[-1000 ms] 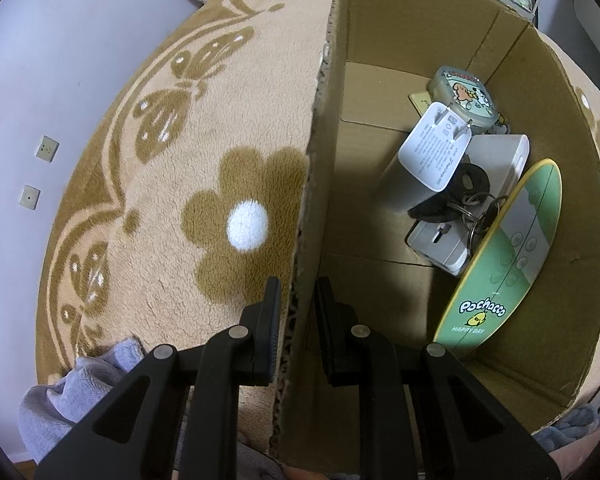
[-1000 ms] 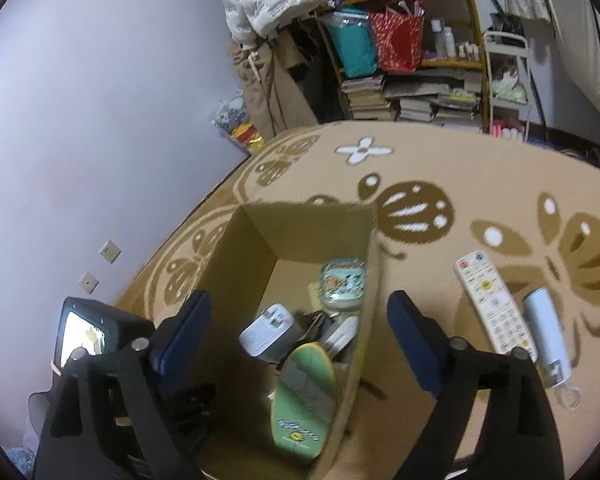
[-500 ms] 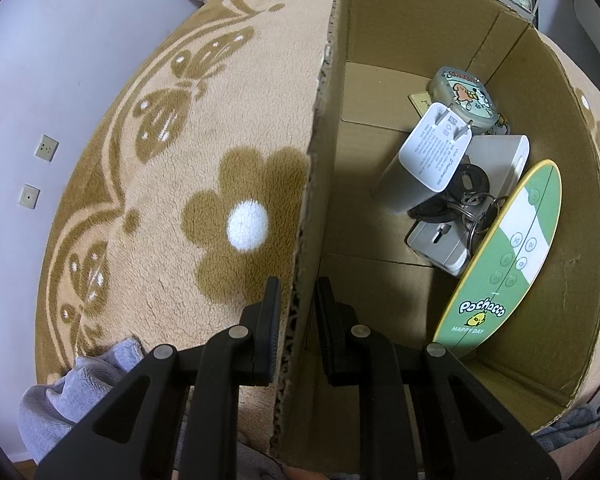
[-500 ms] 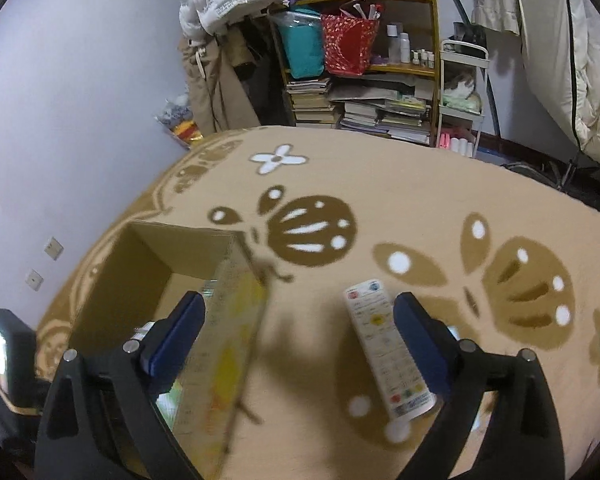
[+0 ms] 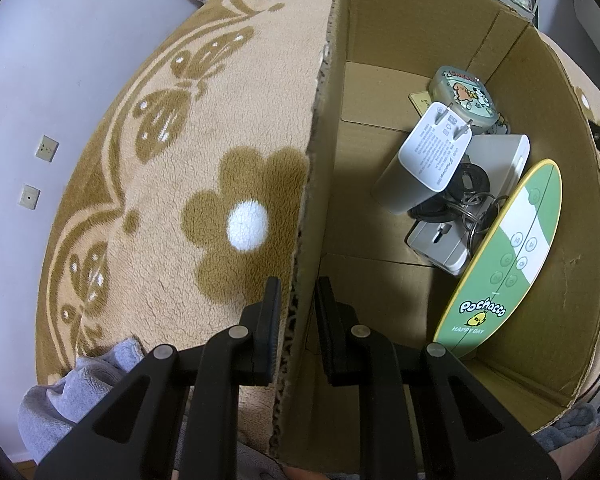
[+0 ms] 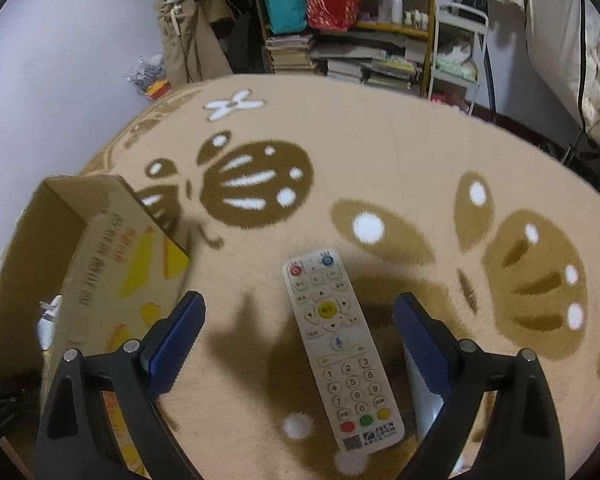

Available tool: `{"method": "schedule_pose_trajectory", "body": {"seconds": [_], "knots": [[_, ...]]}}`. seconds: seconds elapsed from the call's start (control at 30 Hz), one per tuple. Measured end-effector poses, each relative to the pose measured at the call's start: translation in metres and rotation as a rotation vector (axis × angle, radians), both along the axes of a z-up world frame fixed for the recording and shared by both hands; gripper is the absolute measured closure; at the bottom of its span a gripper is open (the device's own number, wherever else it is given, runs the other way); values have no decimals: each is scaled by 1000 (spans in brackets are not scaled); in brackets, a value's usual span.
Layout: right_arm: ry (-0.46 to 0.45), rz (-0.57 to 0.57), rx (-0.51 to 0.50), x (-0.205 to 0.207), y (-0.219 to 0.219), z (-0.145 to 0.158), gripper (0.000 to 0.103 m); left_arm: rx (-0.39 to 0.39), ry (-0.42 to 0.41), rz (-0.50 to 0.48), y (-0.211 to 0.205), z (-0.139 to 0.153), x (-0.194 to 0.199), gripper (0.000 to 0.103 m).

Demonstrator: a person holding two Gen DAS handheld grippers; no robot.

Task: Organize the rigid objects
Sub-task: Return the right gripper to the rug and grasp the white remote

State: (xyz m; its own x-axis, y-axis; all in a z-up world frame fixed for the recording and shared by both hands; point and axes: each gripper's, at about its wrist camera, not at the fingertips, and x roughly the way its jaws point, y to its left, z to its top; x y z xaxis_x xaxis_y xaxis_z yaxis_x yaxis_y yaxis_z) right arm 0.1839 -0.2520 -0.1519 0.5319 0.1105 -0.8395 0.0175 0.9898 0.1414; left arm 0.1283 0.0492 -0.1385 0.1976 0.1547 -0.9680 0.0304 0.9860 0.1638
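Observation:
An open cardboard box (image 5: 420, 28) stands on the patterned rug. Inside it lie a green Pochacco board (image 5: 512, 256), a white charger (image 5: 432, 156), a round cartoon tin (image 5: 466, 94), a bunch of keys (image 5: 476, 204) and a white block (image 5: 444, 248). My left gripper (image 5: 298, 300) straddles the box's near wall, its jaws shut on the cardboard. In the right wrist view a white remote (image 6: 336, 344) lies on the rug between the wide-open fingers of my right gripper (image 6: 300, 300). A pale blue-white object (image 6: 424, 408) beside the remote is mostly hidden behind the right finger.
The box (image 6: 100, 264) sits just left of the remote. Grey cloth (image 5: 72, 396) lies by the box's near corner. A wall with two sockets (image 5: 46, 148) borders the rug on the left. Shelves with books and bags (image 6: 340, 40) stand at the far edge.
My right gripper has swung right from above the box and come down over the white remote. The left gripper and the box have not moved.

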Motion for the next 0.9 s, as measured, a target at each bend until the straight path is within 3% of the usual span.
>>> {"method": "schedule_pose_trajectory", "body": {"seconds": [0.2, 0.37, 0.9], "knots": [[46, 7, -31, 2, 0, -19, 4, 2, 0, 0, 0, 0, 0, 86], [93, 9, 8, 1, -2, -33, 13, 5, -1, -3, 0, 0, 0, 86], [124, -14, -21, 2, -6, -36, 28, 11, -2, -6, 0, 1, 0, 86]]}}
